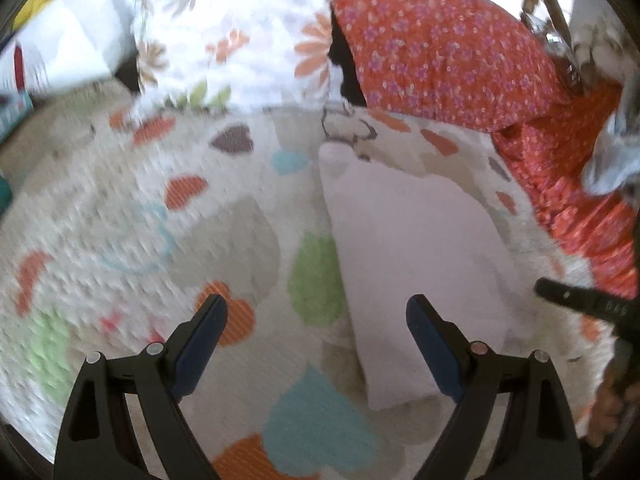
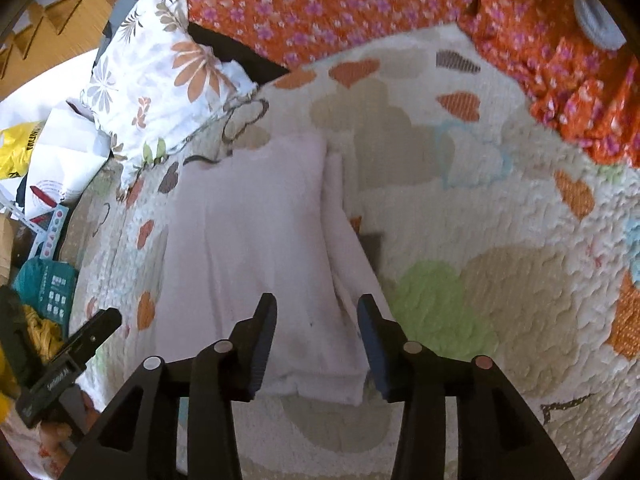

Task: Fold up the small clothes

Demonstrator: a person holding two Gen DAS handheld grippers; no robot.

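A pale pink small garment [image 2: 248,240] lies flat and folded lengthwise on a heart-patterned quilt [image 2: 480,220]. My right gripper [image 2: 317,300] hovers over the garment's near right edge, its jaws partly apart and nothing pressed between the pads. In the left wrist view the same garment [image 1: 408,240] lies just right of centre. My left gripper [image 1: 316,302] is wide open over the quilt [image 1: 120,208] at the garment's left edge and holds nothing. One finger of the right gripper [image 1: 568,294] shows at the right edge, and the left gripper's finger [image 2: 92,328] shows at the lower left.
A white flowered pillow [image 2: 160,76] and an orange flowered pillow [image 1: 448,48] lie at the far side of the quilt. Orange flowered cloth [image 2: 580,92] bunches at the right. Bags, paper and a yellow packet [image 2: 24,152] crowd the left edge. A grey cloth [image 1: 612,160] hangs at the right.
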